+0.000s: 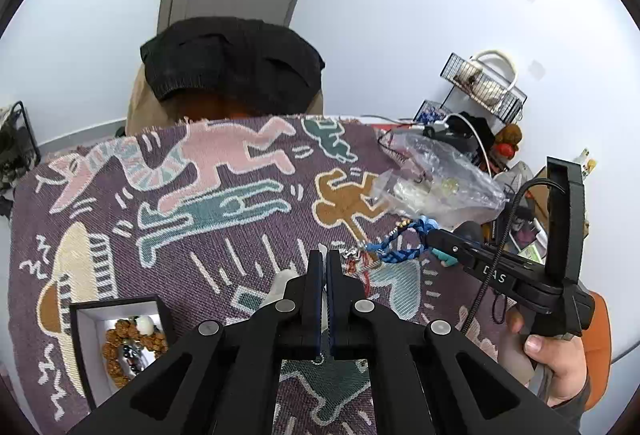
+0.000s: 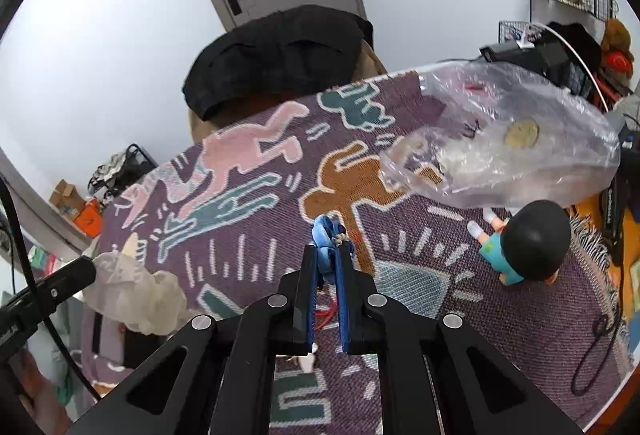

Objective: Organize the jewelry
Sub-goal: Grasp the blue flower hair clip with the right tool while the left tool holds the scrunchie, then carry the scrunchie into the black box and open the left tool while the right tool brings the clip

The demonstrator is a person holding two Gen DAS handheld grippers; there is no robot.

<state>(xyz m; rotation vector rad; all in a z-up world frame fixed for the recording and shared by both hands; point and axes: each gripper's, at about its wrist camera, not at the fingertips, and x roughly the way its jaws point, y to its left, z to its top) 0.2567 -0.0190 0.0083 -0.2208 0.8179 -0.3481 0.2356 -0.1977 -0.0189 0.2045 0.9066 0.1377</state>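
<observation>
My right gripper [image 2: 325,255] is shut on a blue braided bracelet [image 2: 326,235] and holds it above the patterned cloth; the bracelet also shows in the left wrist view [image 1: 400,243], hanging from the right gripper [image 1: 430,237]. My left gripper [image 1: 325,259] is shut and holds a small clear plastic bag [image 2: 136,295], seen in the right wrist view beside the left gripper [image 2: 90,269]. A white-lined black box [image 1: 120,339] at lower left holds a brown bead bracelet [image 1: 132,347]. Red cord and silver jewelry [image 1: 358,263] lie on the cloth.
A large clear plastic bag [image 2: 500,147] with small items lies on the far right of the cloth [image 2: 240,227]. A toy figure with black hair [image 2: 528,239] stands on the right. A chair with a black garment [image 1: 232,63] is behind the table. Wire racks [image 1: 484,83] hang at right.
</observation>
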